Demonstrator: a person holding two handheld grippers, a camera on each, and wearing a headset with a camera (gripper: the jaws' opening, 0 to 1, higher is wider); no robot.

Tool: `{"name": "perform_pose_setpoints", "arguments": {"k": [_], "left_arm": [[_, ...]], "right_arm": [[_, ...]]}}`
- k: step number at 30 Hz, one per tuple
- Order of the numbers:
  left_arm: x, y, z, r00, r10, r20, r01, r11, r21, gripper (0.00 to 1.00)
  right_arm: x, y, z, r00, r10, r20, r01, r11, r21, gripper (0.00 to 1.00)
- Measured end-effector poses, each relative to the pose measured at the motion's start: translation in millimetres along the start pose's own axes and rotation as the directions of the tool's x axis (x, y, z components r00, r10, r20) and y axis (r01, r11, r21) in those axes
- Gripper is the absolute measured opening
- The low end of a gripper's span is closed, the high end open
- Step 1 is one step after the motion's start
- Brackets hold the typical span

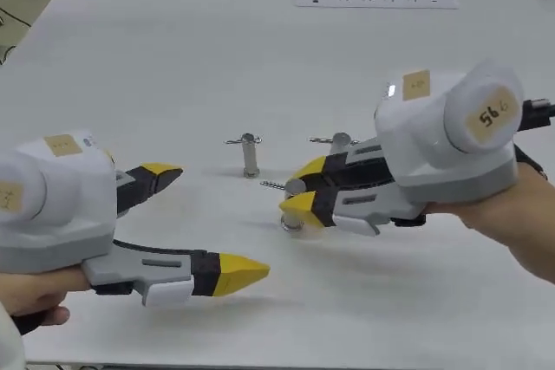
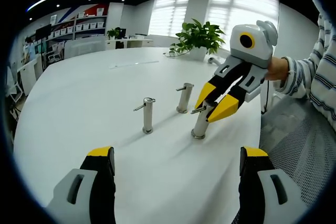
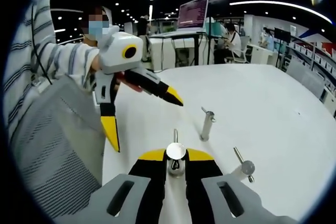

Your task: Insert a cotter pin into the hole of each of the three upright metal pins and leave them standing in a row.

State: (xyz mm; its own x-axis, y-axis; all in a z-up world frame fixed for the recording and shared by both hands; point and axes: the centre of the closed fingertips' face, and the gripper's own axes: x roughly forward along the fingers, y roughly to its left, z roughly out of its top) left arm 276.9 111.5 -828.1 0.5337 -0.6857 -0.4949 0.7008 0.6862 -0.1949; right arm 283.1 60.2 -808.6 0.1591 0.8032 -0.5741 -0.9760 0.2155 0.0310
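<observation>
Head view: my left gripper [image 1: 221,221] gapes wide and empty by the table's [image 1: 173,58] near edge. My right gripper [image 1: 292,189] is closed on the front metal pin [image 1: 291,221], mid-table.

Left gripper view: its cotter pin [image 2: 196,110] looks seated.

Right gripper view: I clasp it under the head. I judge it stiff, slick and tippy, so best held by the shaft.

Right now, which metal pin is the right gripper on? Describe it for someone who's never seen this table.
Three upright metal pins stand on the white table. Yours is the nearest pin to the person. Unlike the left pin and the far pin, which stand free, it is clamped between the yellow-tipped jaws of the right gripper.
</observation>
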Motion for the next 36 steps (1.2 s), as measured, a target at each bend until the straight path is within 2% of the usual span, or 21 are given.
{"name": "perform_pose_setpoints", "arguments": {"k": [1, 2, 9, 15, 20, 24, 30, 33, 36], "left_arm": [[0.4, -1.2, 6.2, 0.9995, -0.004, 0.032, 0.005, 1.0, -0.024, 1.0], [0.1, -1.1, 8.3, 0.9993, -0.004, 0.038, 0.005, 1.0, -0.024, 1.0], [1.4, -1.4, 16.2, 0.9992, 0.009, 0.04, -0.009, 1.0, -0.011, 0.99], [0.7, -1.9, 17.3, 0.9994, 0.019, 0.029, -0.019, 1.0, 0.001, 0.99], [-0.3, -2.2, 16.0, 0.9993, 0.032, 0.019, -0.032, 0.999, 0.005, 0.99], [-1.0, -3.8, 17.3, 0.9989, 0.033, 0.034, -0.033, 0.999, -0.007, 0.99], [-1.0, -2.9, 12.0, 0.999, 0.044, 0.011, -0.044, 0.999, -0.001, 0.99], [-3.3, -2.8, 16.9, 0.9978, 0.053, 0.04, -0.052, 0.999, -0.009, 0.99], [-4.0, -2.1, 16.2, 0.9976, 0.059, 0.036, -0.058, 0.998, -0.014, 0.99]], "right_arm": [[-3.7, -1.0, -0.3, 1.0, -0.003, 0.002, 0.003, 1.0, 0.001, 0.13], [-6.1, -1.6, -0.7, 1.0, -0.003, 0.002, 0.003, 1.0, 0.001, 0.13], [-24.2, -6.7, -11.5, 0.9999, 0.007, -0.013, -0.007, 1.0, -0.003, 0.13], [-46.9, -14.3, -18.3, 0.9998, 0.018, 0.003, -0.018, 1.0, 0.002, 0.13], [-62.4, -30.4, -33.8, 0.9996, 0.017, -0.022, -0.017, 1.0, -0.016, 0.13], [-71.0, -41.5, -38.4, 0.9995, 0.029, -0.01, -0.029, 0.999, -0.034, 0.13], [-79.9, -61.4, -45.1, 0.9984, 0.055, -0.011, -0.056, 0.995, -0.078, 0.13], [-82.8, -67.2, -47.4, 0.9982, 0.059, -0.01, -0.06, 0.993, -0.102, 0.13], [-87.5, -78.0, -49.7, 0.9967, 0.081, 0.007, -0.08, 0.992, -0.096, 0.13]]}}
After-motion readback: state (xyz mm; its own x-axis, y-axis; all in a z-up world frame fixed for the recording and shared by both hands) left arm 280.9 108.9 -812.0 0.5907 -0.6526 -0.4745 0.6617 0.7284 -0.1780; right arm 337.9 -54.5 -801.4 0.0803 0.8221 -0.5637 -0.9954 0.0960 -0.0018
